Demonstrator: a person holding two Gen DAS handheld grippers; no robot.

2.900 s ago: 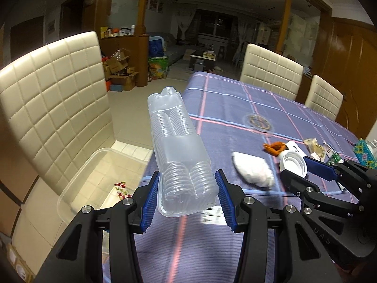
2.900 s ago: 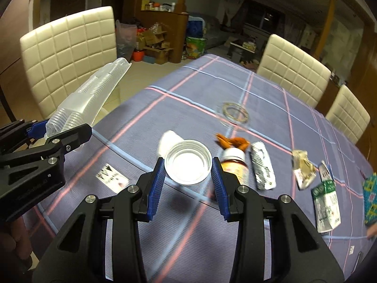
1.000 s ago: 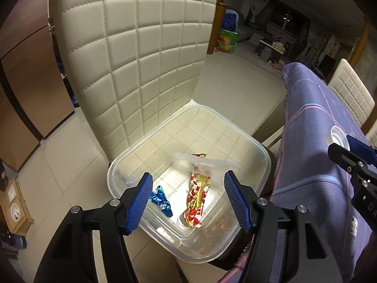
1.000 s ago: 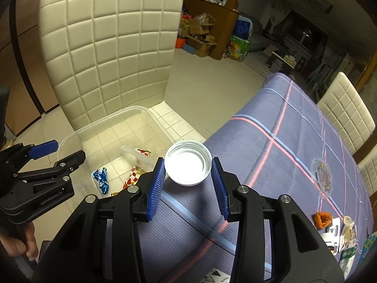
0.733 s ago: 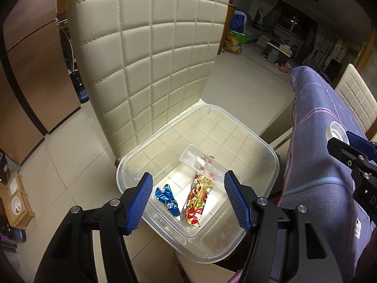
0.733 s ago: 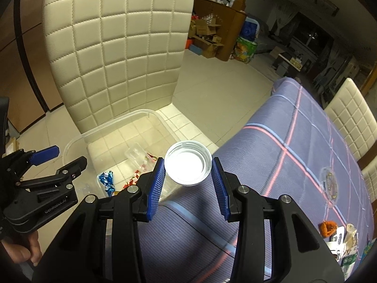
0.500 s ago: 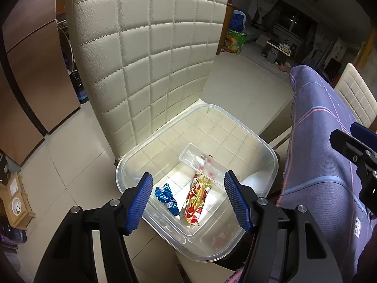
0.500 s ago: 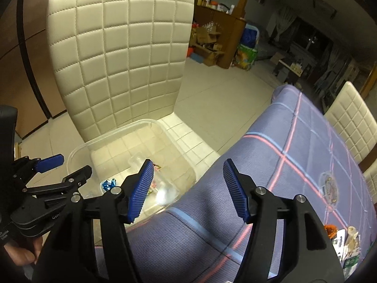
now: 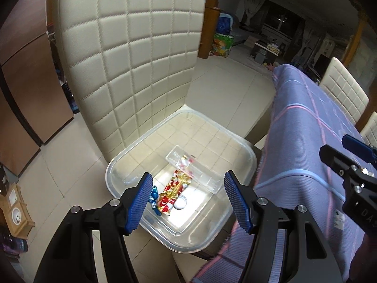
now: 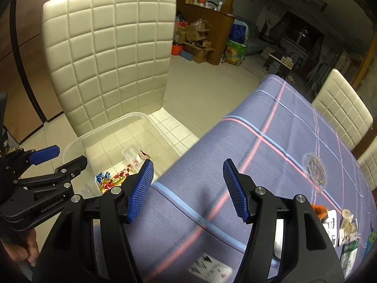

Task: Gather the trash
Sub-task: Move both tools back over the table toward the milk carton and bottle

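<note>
A clear plastic bin (image 9: pixel 250 151) sits on the seat of a cream quilted chair (image 9: pixel 132 59). In it lie a clear plastic tray (image 9: pixel 195 173), a red and gold wrapper (image 9: pixel 173 189), a blue wrapper (image 9: pixel 154 197) and a white round lid (image 9: pixel 180 203). My left gripper (image 9: pixel 188 187) hangs open and empty above the bin. My right gripper (image 10: pixel 187 173) is open and empty over the edge of the purple checked tablecloth (image 10: pixel 271 141), just right of the bin (image 10: pixel 77 141). More trash lies far right on the table: an orange scrap (image 10: pixel 318 210), crumpled wrappers (image 10: pixel 347 224) and a green packet (image 10: pixel 350 253).
A printed paper slip (image 10: pixel 212 270) lies near the table's front edge. Two more cream chairs (image 10: pixel 341 113) stand along the far side. Boxes and bags (image 10: pixel 198 40) crowd the back wall across the tiled floor (image 10: pixel 207 87). A hand (image 10: pixel 26 252) holds the left gripper.
The right gripper opened and the white lid it held dropped into the bin. The clear tray the left gripper held earlier now lies in the bin. Both grippers rose slightly.
</note>
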